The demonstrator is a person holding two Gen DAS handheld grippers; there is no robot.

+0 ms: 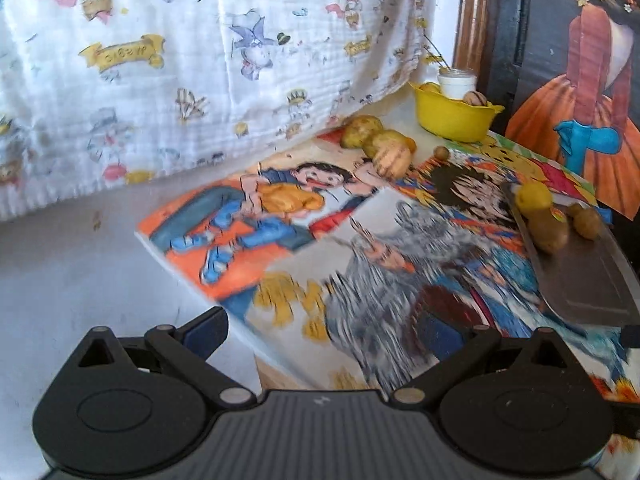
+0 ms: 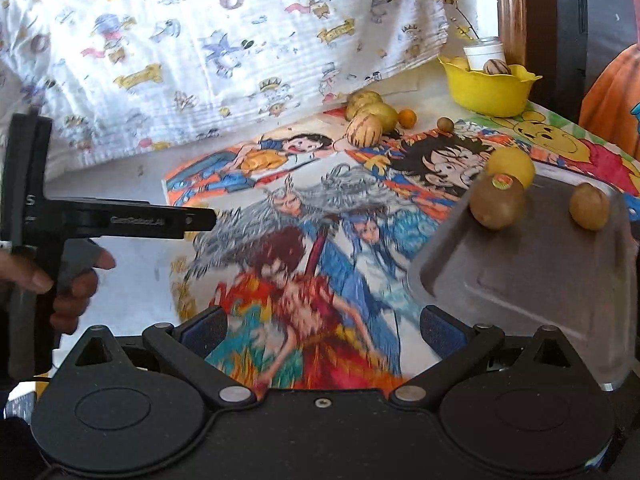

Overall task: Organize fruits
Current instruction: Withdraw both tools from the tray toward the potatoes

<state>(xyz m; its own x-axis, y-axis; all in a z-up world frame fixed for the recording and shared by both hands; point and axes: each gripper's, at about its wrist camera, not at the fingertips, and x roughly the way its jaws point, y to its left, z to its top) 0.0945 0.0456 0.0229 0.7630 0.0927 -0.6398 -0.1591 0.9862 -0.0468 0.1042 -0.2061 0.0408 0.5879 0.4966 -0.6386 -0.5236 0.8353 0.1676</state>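
A grey metal tray lies at the right and carries a kiwi, a yellow lemon and a small brown fruit. In the left wrist view the same tray holds the kiwi. Further back, loose on the table, lie a striped fruit, two yellowish fruits, a small orange one and a brown ball. A yellow bowl holds another striped fruit. My right gripper is open beside the tray's near corner. My left gripper is open and empty.
Colourful cartoon drawings cover the table. A printed white cloth hangs along the back. A white jar stands behind the bowl. A hand holds the left gripper's handle at the left. A dark painted panel stands at the right.
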